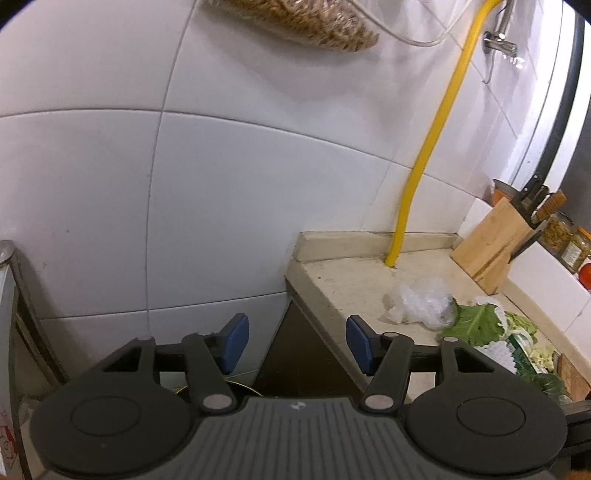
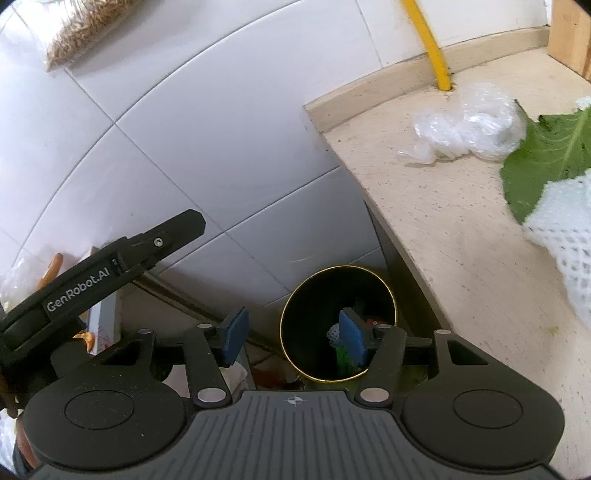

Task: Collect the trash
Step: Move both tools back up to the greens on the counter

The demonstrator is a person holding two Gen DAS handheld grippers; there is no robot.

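My left gripper [image 1: 297, 345] is open and empty, held beside the left end of the beige counter [image 1: 354, 284]. On the counter lie a crumpled clear plastic bag [image 1: 421, 302], green leaves [image 1: 480, 321] and white foam netting [image 1: 498, 350]. My right gripper [image 2: 293, 338] is open and empty above a black bin with a gold rim [image 2: 314, 317] on the floor; some trash lies inside it. The right wrist view also shows the plastic bag [image 2: 469, 125], a leaf [image 2: 546, 155], the netting [image 2: 569, 236] and the left gripper's body [image 2: 99, 273] at the left.
A yellow pipe [image 1: 439, 133] runs down the tiled wall into the counter. A wooden knife block [image 1: 495, 243] and jars [image 1: 565, 240] stand at the back right. A bag of grain [image 1: 306, 18] hangs on the wall above. A metal rack [image 1: 14, 295] is at the left.
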